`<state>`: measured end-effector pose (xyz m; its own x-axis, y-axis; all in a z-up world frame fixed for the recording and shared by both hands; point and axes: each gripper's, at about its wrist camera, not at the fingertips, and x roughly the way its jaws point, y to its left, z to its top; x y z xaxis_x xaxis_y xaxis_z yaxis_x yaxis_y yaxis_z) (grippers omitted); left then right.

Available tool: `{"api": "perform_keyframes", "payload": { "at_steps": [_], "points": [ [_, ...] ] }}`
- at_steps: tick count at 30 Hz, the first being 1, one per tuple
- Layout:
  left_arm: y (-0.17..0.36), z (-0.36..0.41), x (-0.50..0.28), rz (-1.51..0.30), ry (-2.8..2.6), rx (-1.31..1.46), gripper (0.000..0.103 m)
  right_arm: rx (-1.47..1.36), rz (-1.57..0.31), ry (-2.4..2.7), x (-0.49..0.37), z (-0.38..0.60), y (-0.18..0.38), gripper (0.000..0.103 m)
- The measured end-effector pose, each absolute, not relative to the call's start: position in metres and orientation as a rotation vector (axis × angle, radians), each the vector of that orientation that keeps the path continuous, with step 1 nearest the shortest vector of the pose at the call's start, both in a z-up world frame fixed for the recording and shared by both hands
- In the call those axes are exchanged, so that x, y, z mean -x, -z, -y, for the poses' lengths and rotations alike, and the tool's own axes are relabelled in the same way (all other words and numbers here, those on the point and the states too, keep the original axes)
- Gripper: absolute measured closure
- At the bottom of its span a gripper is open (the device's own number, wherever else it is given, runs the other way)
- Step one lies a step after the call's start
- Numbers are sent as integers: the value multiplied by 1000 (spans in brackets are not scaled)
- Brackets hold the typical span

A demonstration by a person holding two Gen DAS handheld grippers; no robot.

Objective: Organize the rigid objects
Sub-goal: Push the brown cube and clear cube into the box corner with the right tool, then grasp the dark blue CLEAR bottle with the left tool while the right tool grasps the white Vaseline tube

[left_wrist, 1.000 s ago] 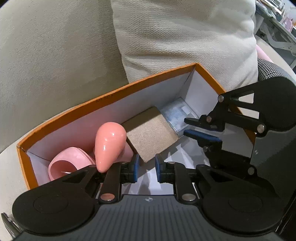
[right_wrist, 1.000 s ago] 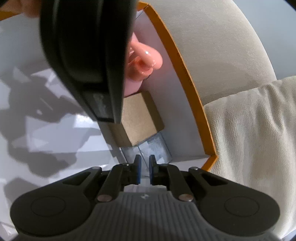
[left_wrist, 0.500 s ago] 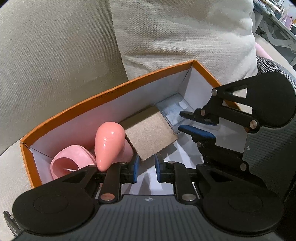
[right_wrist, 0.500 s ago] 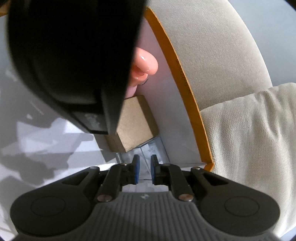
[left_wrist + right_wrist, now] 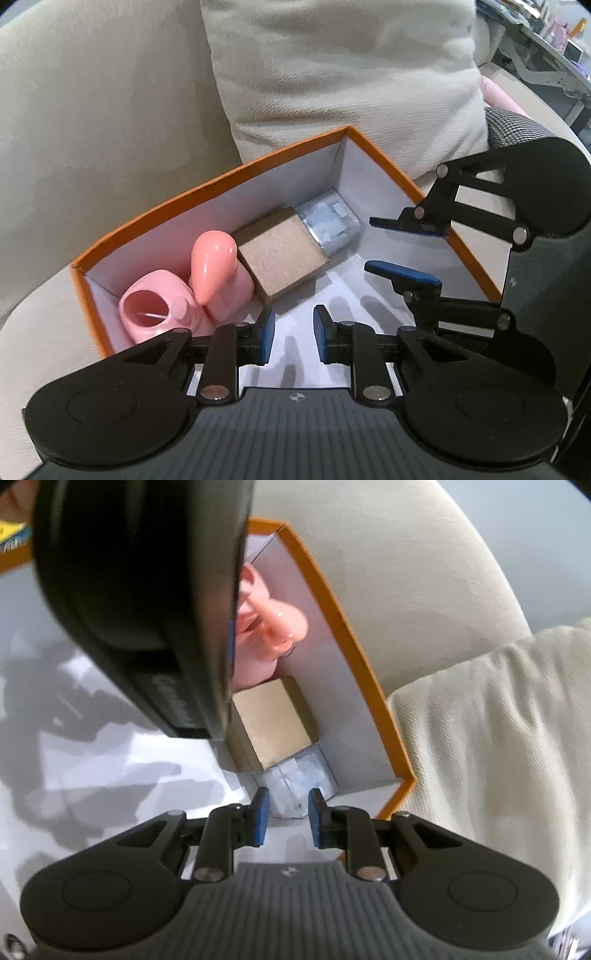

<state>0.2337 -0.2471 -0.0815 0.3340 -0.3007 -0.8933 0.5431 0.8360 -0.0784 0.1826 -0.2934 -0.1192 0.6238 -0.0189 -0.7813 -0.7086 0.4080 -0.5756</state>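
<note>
1. The pink holder [image 5: 155,308] and the pink teardrop piece [image 5: 212,267] stand at the left end of the orange box [image 5: 207,182], just beyond and left of the left gripper's [image 5: 291,339] left jaw, in the same spot as a second ago.
2. The left gripper's jaws have just been opening. They now stand apart with nothing between them, only the box's white floor.
3. The brown cardboard block [image 5: 282,254] lies ahead of those jaws, unmoved against the far wall, touching the clear packet [image 5: 330,221] in the corner.
4. The right gripper [image 5: 285,821] has likewise just been opening. Its jaws are empty and the packet lies just beyond their tips.
5. Both grippers have drawn back a little from the contents. This suggests a placement is finished and the items are lined up along the far wall.
</note>
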Motion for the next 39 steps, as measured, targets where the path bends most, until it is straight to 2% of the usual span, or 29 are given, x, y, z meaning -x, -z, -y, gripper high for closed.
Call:
{"api": "perform_keyframes", "payload": {
  "at_steps": [3,12,20,31,39],
  "points": [
    [68,240,-219,-1067,579,-265,78,1012,-813,-456,-170,294,107,73],
    [18,192,-170,-943,577,-237,75,663,-827,-338,-149,276,54,70],
    [-10,101,-119,-888,462,-113,74,306,-799,-323,-102,240,16,66],
    [13,-19,-66,-940,225,130,74,62,-846,-351,-54,157,28,64],
    [57,-34,-49,-1015,231,213,74,55,-958,-312,-45,118,69,65]
  ]
}}
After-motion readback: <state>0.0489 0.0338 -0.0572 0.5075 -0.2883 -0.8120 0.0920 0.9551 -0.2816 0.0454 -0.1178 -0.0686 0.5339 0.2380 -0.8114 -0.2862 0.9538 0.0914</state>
